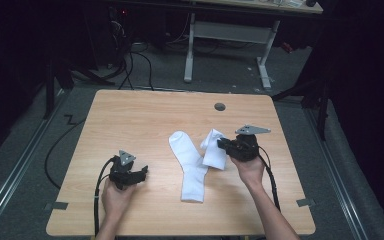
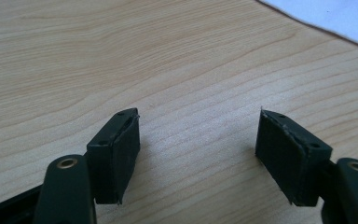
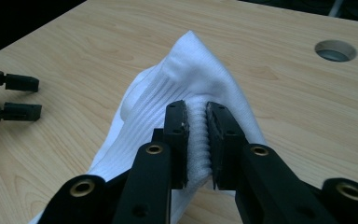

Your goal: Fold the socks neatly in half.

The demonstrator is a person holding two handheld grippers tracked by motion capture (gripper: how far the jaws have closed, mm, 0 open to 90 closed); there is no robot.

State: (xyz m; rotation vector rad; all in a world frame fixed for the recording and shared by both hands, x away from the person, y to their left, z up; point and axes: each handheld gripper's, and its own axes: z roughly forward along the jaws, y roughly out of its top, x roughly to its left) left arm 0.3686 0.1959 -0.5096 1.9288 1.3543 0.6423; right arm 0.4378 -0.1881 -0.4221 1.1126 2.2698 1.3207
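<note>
Two white socks lie on the wooden table (image 1: 130, 110). One sock (image 1: 190, 167) is spread flat near the middle. The other sock (image 1: 214, 149) is bunched beside it on the right, and my right gripper (image 1: 224, 145) is shut on its ribbed cuff, lifting it a little. In the right gripper view the ribbed fabric (image 3: 198, 135) is pinched between the jaws of the right gripper (image 3: 196, 114). My left gripper (image 1: 141, 172) rests low at the table's left front with its jaws open and nothing between them; the left gripper (image 2: 198, 135) faces bare wood, with a corner of the flat sock (image 2: 335, 18) beyond.
A round cable hole (image 1: 220, 106) sits near the table's far edge. Grey floor, cables and a white desk frame (image 1: 230, 45) lie beyond the table. Bare wood spreads to the left and at the far side.
</note>
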